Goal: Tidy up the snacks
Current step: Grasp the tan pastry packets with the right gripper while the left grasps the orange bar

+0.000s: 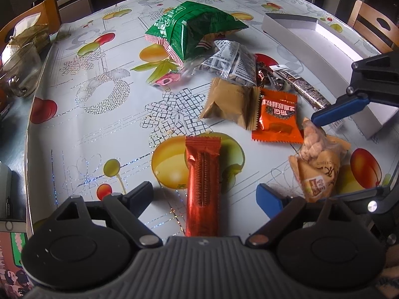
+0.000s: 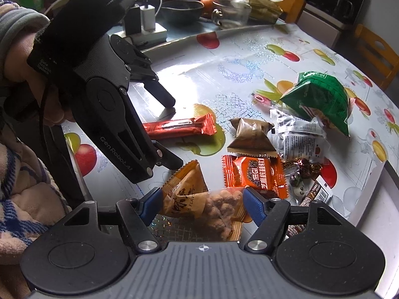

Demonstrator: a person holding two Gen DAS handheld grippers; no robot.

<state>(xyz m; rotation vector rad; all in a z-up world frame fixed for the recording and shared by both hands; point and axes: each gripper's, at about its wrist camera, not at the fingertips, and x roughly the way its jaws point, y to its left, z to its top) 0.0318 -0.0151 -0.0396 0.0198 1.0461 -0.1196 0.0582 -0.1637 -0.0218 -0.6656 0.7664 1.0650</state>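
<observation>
Now right gripper [image 2: 202, 205] straddles tan peanut pouch [image 2: 199, 199], blue pads at both sides, not yet clamped. Pouch light, crinkly, slippery, lumpy; pinch mid-body. Left gripper [image 1: 204, 194] released, red wafer bar [image 1: 202, 182] between fingers.

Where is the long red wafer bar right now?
The red wafer bar lies flat on the table between the open left gripper's fingers, nearer than the tan packet.

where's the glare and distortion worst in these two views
Left wrist view: the white tray is blown out by light at upper right, and the fisheye bends the table edge into a curve. Right wrist view: a bright patch washes out the tablecloth beyond the red wafer bar, and the foil wrappers glint.
</observation>
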